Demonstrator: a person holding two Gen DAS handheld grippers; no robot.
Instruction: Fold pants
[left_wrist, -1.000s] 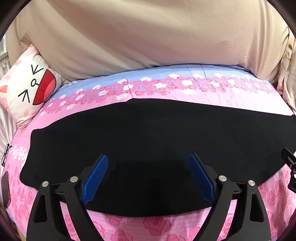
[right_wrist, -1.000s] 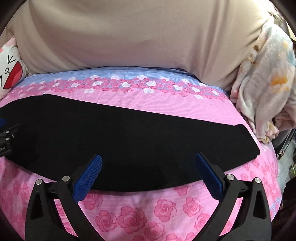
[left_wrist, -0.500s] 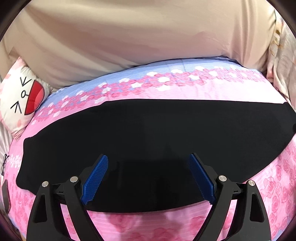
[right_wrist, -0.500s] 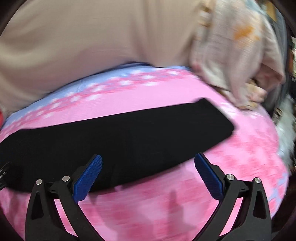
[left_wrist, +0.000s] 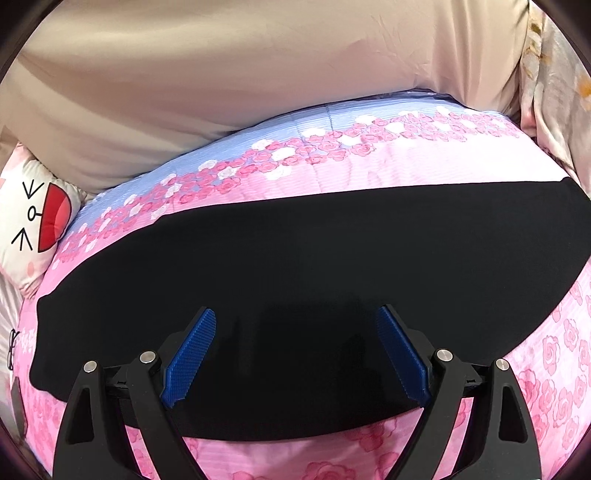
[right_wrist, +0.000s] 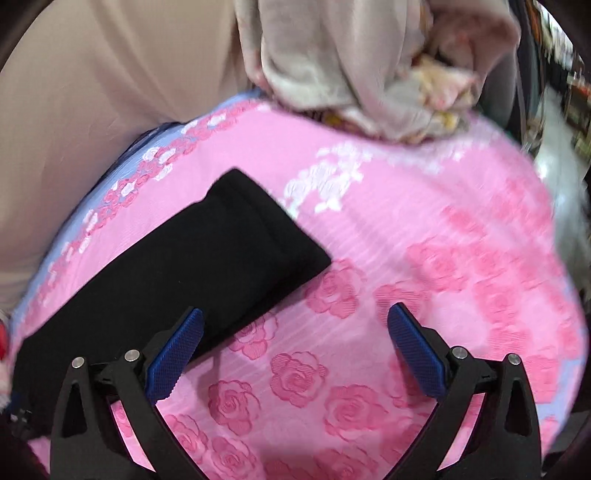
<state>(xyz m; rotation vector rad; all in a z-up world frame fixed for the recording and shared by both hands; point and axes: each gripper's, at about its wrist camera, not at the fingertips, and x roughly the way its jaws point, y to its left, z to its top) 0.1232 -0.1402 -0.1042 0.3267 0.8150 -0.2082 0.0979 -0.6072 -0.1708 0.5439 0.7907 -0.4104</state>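
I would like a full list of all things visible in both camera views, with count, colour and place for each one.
black fabric pants: one, black, lying flat in a long strip on the bedspread; one narrow end shows in the right wrist view.
pink rose-print bedspread: one, pink with a blue band, under the pants.
beige sheet: one, beige, behind the bedspread.
white cartoon-face pillow: one, white and red, far left.
crumpled pale floral blanket: one, cream and pink, at the bedspread's far edge.
left gripper: one, black with blue pads, open above the pants.
right gripper: one, same colours, open near the pants' end.
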